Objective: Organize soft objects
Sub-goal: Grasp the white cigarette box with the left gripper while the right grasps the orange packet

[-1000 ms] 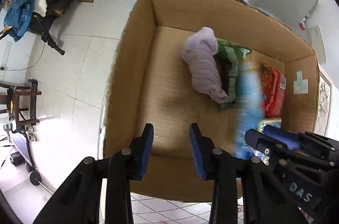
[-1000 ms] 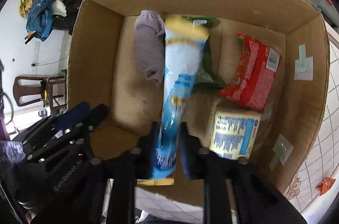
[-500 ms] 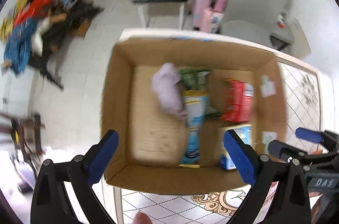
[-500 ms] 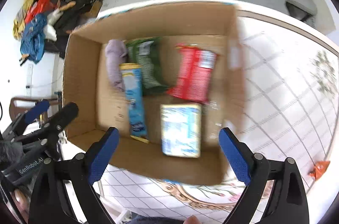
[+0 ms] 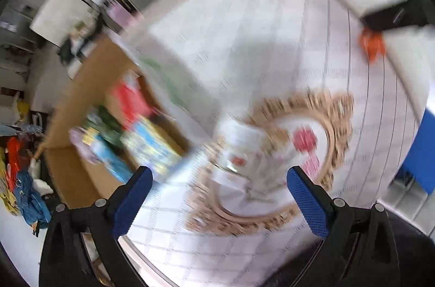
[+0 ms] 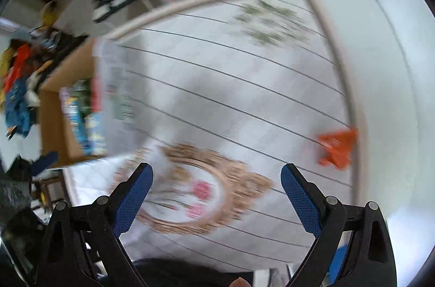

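1. Our left gripper (image 5: pixel 217 194) hangs with its jaws spread wide and nothing between them; our right gripper (image 6: pixel 216 190) is likewise released and empty; both views are smeared with motion blur, so fine detail is lost.
2. Both grippers sit above the table (image 6: pixel 244 86), which wears a white cloth with thin dark lines and a gold-ringed floral medallion (image 6: pixel 190 194) near its front edge.
3. The cardboard box (image 5: pixel 70 172) stands at the table's left edge; inside it we make out a red packet (image 5: pixel 130 99), a blue and yellow pack (image 5: pixel 152 148), a long light-blue packet (image 5: pixel 108 159), something green and a pale lilac bundle at the far left, though blur hides how exactly they lie against each other.
4. The one soft thing outside the box is a small orange item (image 6: pixel 337 148), crumpled near the table's right edge, well apart from the box; what it is we cannot tell.
5. We judge the packing nearly done, with that orange item the likely remaining piece.
6. It looks light and limp, probably thin wrapper or cloth; it should crush rather than resist, and may slip if it is foil; we would pinch it across its bunched middle, where there is bulk for the pads to bite, not at a loose corner.
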`<action>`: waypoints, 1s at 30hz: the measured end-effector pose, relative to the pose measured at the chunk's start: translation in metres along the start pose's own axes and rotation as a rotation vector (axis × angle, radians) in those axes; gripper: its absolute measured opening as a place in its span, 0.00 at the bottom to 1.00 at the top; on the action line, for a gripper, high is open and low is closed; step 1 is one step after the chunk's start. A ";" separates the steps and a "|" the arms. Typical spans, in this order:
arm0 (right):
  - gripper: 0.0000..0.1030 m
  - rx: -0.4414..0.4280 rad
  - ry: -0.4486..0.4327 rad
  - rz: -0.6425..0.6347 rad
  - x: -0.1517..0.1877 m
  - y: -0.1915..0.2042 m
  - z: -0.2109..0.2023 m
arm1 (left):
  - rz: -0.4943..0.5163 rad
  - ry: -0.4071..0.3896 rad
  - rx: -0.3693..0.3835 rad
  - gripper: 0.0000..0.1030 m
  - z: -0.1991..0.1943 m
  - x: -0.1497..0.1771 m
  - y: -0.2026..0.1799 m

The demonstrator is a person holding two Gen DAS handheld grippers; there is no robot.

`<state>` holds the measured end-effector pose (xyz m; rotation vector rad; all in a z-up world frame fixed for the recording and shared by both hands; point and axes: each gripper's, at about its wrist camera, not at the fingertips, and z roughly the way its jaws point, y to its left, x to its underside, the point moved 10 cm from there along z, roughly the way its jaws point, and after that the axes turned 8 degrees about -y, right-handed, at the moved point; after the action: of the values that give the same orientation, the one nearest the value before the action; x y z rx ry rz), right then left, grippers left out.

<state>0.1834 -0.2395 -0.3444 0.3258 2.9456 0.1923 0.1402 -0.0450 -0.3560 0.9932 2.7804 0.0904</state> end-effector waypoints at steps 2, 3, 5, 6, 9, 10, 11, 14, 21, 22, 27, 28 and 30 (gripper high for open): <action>0.94 0.003 0.026 0.034 0.013 -0.029 0.012 | 0.000 0.071 -0.019 0.98 0.029 0.011 -0.014; 0.94 0.015 0.039 0.047 0.019 -0.048 0.020 | -0.005 0.101 -0.027 0.98 0.042 0.016 -0.018; 0.94 0.039 0.057 0.076 0.028 -0.076 0.035 | -0.028 0.152 -0.038 0.98 0.063 0.025 -0.021; 0.94 0.049 0.066 0.091 0.032 -0.086 0.044 | -0.048 0.178 -0.037 0.98 0.073 0.029 -0.022; 0.94 0.098 0.087 0.096 0.035 -0.110 0.068 | -0.095 0.236 -0.035 0.98 0.095 0.037 -0.026; 0.94 0.113 0.098 0.094 0.036 -0.118 0.077 | -0.109 0.250 -0.036 0.98 0.101 0.038 -0.027; 0.94 0.123 0.107 0.100 0.035 -0.127 0.084 | -0.129 0.266 -0.039 0.98 0.108 0.039 -0.028; 0.94 0.133 0.124 0.156 0.029 -0.151 0.106 | -0.168 0.290 -0.046 0.98 0.121 0.038 -0.030; 0.94 0.116 0.157 0.217 0.019 -0.177 0.153 | -0.262 0.368 -0.028 0.98 0.148 0.045 -0.032; 0.94 0.108 0.151 0.210 0.018 -0.177 0.156 | -0.267 0.364 -0.033 1.00 0.150 0.045 -0.032; 0.85 0.090 0.144 0.158 0.014 -0.167 0.156 | -0.334 0.337 0.065 1.00 0.147 0.040 -0.048; 0.85 0.076 0.148 0.152 0.014 -0.164 0.155 | -0.338 0.332 0.086 1.00 0.145 0.039 -0.054; 0.85 0.059 0.151 0.134 0.014 -0.159 0.154 | -0.347 0.316 0.141 1.00 0.137 0.034 -0.067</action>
<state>0.1652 -0.3736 -0.5199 0.5409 3.0846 0.1536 0.1001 -0.0761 -0.5038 0.5460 3.2438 0.0020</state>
